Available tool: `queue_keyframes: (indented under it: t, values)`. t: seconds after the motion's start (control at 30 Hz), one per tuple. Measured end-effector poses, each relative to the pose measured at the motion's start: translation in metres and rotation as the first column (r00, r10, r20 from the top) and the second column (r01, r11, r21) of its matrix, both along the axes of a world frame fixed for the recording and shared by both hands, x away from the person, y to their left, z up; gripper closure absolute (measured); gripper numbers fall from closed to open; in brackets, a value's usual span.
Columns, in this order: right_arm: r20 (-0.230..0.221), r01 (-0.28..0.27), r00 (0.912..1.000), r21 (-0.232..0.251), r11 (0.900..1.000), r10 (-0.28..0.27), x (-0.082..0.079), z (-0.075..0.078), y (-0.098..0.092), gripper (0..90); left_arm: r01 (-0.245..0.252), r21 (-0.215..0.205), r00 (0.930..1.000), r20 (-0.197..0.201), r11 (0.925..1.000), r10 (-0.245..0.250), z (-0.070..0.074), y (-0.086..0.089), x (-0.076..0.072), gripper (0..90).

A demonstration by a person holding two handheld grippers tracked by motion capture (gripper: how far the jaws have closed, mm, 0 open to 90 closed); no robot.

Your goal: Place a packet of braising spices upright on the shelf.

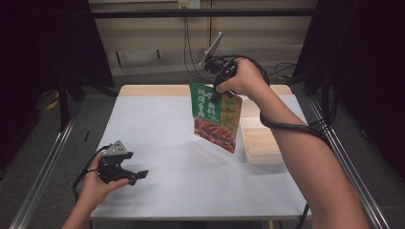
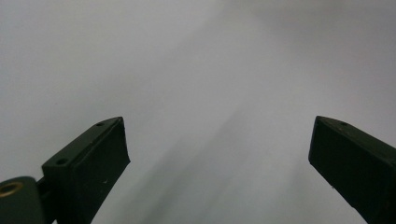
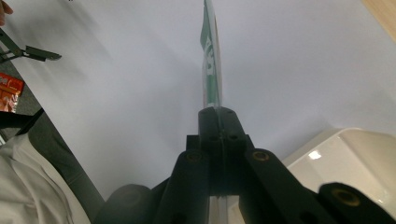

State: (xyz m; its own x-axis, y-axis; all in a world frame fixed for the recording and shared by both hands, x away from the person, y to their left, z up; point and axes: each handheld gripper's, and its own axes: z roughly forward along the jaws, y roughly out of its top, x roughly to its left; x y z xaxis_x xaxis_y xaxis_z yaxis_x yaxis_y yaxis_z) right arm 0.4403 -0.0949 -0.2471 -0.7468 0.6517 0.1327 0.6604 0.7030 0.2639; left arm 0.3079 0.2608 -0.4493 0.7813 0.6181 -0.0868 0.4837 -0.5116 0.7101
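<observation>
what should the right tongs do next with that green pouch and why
Probably carry it a little to the right and lower it into the white tray. The right tongs are shut on the green pouch at its top edge, so it hangs in the air just left of the tray. The left tongs rest open by the table's near edge.

One food pouch [image 1: 217, 116], one white tray [image 1: 260, 145], one table [image 1: 157, 124] and two hand-held grippers: left [image 1: 136, 175], right [image 1: 218, 95].

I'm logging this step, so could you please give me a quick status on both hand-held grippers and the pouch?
Left hand-held gripper open, low over table. Right hand-held gripper shut on pouch, held in the air beside tray. Nothing in the way.
</observation>
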Motion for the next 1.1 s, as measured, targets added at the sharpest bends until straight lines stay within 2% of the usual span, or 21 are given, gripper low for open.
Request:
queue_keyframes:
  t: [0.27,0.37,0.47,0.53,0.63,0.7,1.1]
  values:
    - [0.003,-0.024,0.9997,-0.017,1.0,0.024,0.007,0.013,-0.01,90.0,-0.005,-0.011,1.0,-0.004,0.9999,0.004,-0.002,0.0,0.002,4.6]
    - [-0.001,-0.009,1.0,-0.013,1.0,0.009,0.008,0.016,-0.013,90.0,0.0,0.004,1.0,0.006,1.0,-0.001,0.0,0.001,0.003,4.6]
    - [-0.006,-0.016,0.9999,-0.024,1.0,0.016,0.01,0.022,-0.017,90.0,-0.003,-0.004,1.0,0.001,1.0,0.003,-0.001,0.001,0.003,4.6]
    - [0.006,-0.021,0.9998,-0.019,1.0,0.021,0.012,0.023,-0.02,90.0,-0.003,-0.005,1.0,0.0,1.0,0.003,-0.002,0.001,0.003,4.5]
    - [-0.002,-0.026,0.9997,-0.007,1.0,0.026,0.014,0.025,-0.023,90.0,-0.014,-0.005,0.9999,-0.002,0.9999,0.014,-0.001,0.001,0.002,4.6]
    - [-0.005,-0.03,0.9995,-0.017,0.999,0.03,0.015,0.028,-0.026,90.0,-0.014,-0.004,0.9999,-0.002,0.9999,0.014,-0.002,0.001,0.002,4.6]
    - [0.015,-0.042,0.999,-0.005,0.999,0.042,0.024,0.041,-0.044,90.0,-0.021,-0.002,0.9998,-0.007,0.9998,0.021,-0.003,0.001,0.002,4.6]
